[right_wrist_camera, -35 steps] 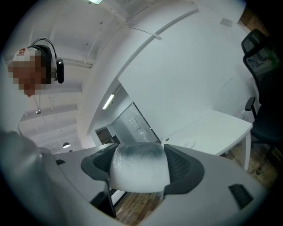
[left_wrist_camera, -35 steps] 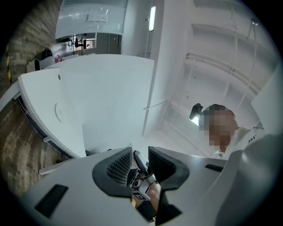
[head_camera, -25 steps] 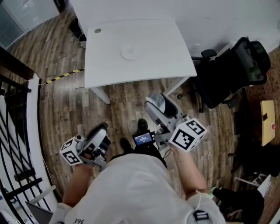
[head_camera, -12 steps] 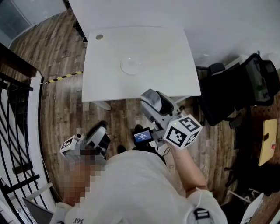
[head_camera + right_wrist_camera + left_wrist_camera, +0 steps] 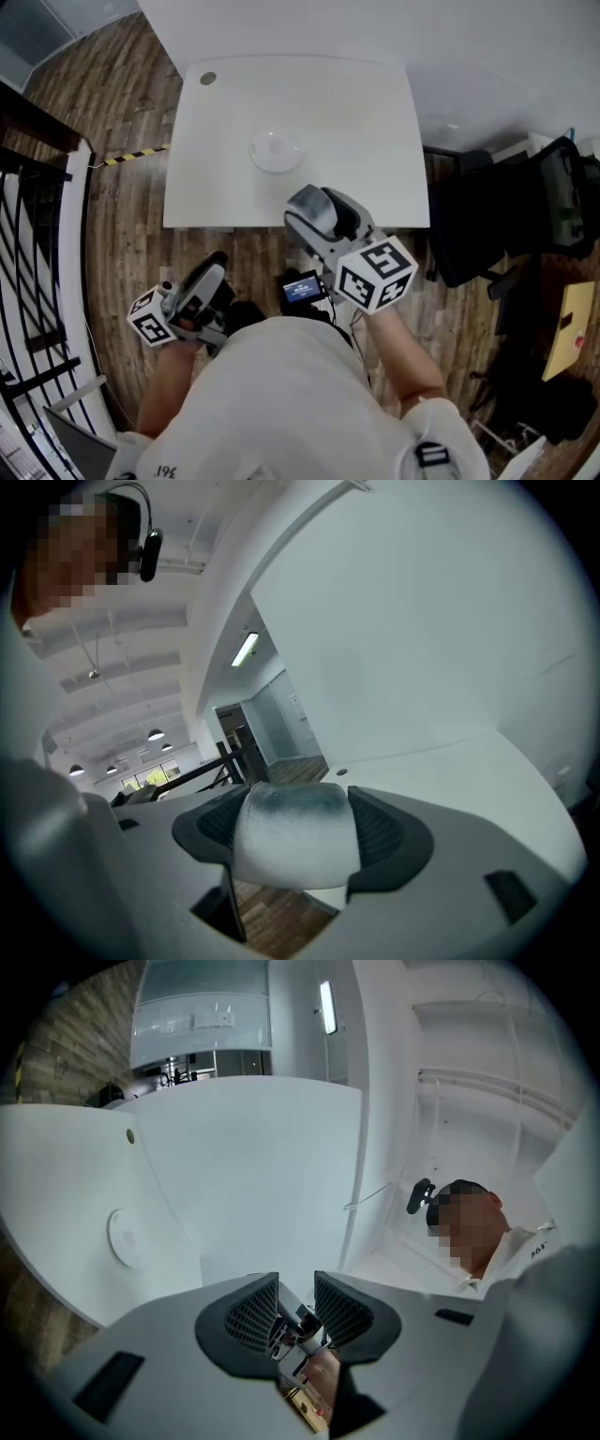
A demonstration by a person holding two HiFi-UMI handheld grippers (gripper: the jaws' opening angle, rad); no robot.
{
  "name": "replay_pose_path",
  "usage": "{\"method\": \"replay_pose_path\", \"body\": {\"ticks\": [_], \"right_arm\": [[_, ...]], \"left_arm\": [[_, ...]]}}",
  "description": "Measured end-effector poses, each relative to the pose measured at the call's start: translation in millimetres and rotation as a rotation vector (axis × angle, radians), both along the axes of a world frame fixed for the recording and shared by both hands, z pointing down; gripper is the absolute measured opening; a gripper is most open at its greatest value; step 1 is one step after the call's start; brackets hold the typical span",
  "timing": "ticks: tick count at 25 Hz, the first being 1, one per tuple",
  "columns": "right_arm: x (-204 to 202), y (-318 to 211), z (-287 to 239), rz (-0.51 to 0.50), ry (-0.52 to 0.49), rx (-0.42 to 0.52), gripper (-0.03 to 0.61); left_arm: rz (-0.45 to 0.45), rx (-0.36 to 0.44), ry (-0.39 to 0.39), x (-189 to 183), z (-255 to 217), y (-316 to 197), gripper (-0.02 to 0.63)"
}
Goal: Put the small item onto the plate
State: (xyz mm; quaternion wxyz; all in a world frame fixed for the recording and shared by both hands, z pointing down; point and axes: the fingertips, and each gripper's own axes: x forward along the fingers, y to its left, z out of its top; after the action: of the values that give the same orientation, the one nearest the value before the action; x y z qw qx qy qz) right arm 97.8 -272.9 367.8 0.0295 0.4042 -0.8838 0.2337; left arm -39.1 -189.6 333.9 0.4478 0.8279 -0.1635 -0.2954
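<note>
A small white plate lies near the middle of the white table. My right gripper hangs over the table's near edge, just in front and to the right of the plate. It is shut on the small item, a rounded white-and-grey lump that fills the jaws. My left gripper stays low over the wooden floor, short of the table, its jaws close together with nothing between them. The plate shows far off in the left gripper view.
A round grey grommet sits in the table's far left corner. A black office chair stands right of the table, and a black railing runs along the left. Yellow-black tape marks the floor. A small screen hangs at the person's chest.
The person has stepped closer to the table. My right gripper has carried the small item forward, from over the floor to the table's near edge. The left gripper has hardly moved.
</note>
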Motion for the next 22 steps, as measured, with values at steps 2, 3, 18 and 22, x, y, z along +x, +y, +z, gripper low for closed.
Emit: {"method": "replay_pose_path", "body": {"ticks": [2,3,18,22], "right_arm": [[-3.1,-5.6,2.5,-0.008,0.027,0.001,0.319],[-4.5,-8.4,3.9,-0.010,0.038,0.002,0.319],[-25.2,-65.3,52.0,0.011,0.280,0.032,0.319],[-33.9,-85.9,71.3,-0.009,0.355,0.051,0.319]], "left_arm": [[0.001,-0.014,-0.012,-0.3,3.5,-5.3,0.109],[0.004,-0.019,-0.020,-0.7,4.9,-8.3,0.109],[0.074,0.005,-0.197,-10.6,31.4,-55.7,0.109],[0.085,0.002,-0.261,-11.7,48.5,-70.1,0.109]]}}
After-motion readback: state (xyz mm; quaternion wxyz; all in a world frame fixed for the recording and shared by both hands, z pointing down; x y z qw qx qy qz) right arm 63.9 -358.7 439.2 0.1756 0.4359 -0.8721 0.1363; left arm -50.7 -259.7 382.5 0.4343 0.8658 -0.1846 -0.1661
